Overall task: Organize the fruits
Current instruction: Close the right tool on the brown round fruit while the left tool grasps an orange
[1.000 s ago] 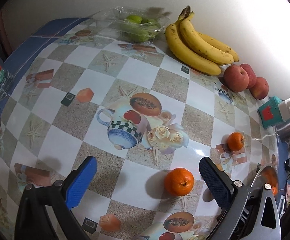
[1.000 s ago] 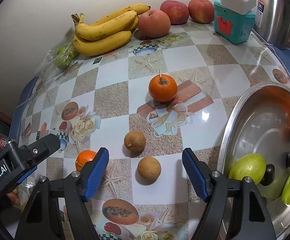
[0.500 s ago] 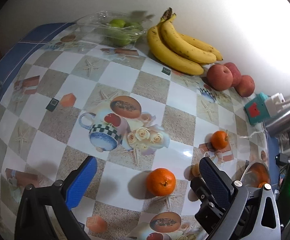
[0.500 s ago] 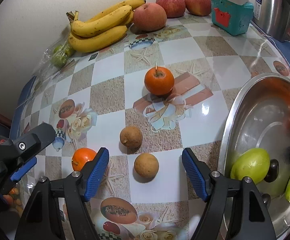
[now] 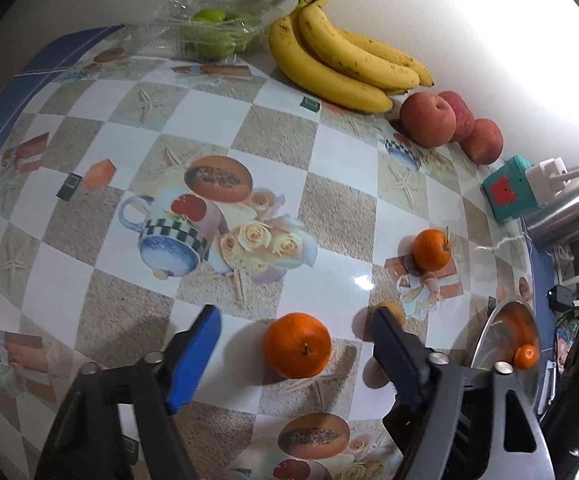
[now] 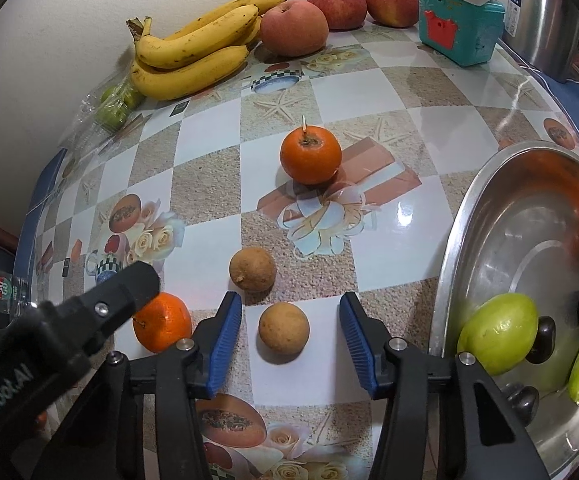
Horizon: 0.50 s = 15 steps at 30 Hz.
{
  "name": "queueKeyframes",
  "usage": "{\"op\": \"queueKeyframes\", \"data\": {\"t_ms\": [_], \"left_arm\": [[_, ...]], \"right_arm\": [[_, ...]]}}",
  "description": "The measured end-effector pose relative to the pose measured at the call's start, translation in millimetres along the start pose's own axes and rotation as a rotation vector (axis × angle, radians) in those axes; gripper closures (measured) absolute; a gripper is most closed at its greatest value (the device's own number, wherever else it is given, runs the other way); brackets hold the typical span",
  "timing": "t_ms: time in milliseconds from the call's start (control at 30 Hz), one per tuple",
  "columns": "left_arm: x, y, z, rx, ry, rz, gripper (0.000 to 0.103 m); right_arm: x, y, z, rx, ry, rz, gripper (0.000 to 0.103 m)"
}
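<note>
the left gripper (image 5: 293, 344) stood wide open, its ribbed blue pads either side of a dimpled tangerine (image 5: 297, 345) without touching it. the right gripper (image 6: 289, 340) gaped likewise around a round, matte brown fruit (image 6: 284, 328), holding nothing. a second brown fruit (image 6: 252, 269) lay just beyond, a stemmed tangerine (image 6: 310, 155) farther in. the glossy checked tablecloth (image 6: 209, 184) carried a shiny steel bowl (image 6: 465, 240) at its right edge, and curved bananas (image 6: 193, 56) and apples (image 6: 293, 28) along the wall edge.

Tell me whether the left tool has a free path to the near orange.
Probably yes. The left tool is open with the near orange already between its fingers, nothing lying between them; the brown fruit sits just outside the right finger.
</note>
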State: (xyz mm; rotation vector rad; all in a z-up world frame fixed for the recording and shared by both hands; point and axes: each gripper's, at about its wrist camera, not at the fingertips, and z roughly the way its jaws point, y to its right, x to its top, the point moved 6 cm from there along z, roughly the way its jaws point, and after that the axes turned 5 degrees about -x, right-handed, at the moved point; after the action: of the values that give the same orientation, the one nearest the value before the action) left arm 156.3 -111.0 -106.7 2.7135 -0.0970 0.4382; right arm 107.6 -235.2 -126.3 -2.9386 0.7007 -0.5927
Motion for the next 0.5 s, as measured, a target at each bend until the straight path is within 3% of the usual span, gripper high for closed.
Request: {"op": "queueKeyframes", "data": {"t_ms": [233,400,500], "left_arm": [[-6.9,1.0,8.7,-0.007,-0.043,-0.015,0.043],[-8.0,-1.7,10.7,-0.015,-0.055,-0.037,0.059],[-8.6,-4.2,10.6,-0.01,-0.056,-0.041,0.062]], "right_arm": [[-0.1,2.7,-0.6,-0.012,-0.001,0.006,0.061],[-1.2,1.3,-0.5,0.003,-0.005,0.009,0.069],[-1.0,1.0,-0.4,0.016,-0.008,0.017,0.073]]}}
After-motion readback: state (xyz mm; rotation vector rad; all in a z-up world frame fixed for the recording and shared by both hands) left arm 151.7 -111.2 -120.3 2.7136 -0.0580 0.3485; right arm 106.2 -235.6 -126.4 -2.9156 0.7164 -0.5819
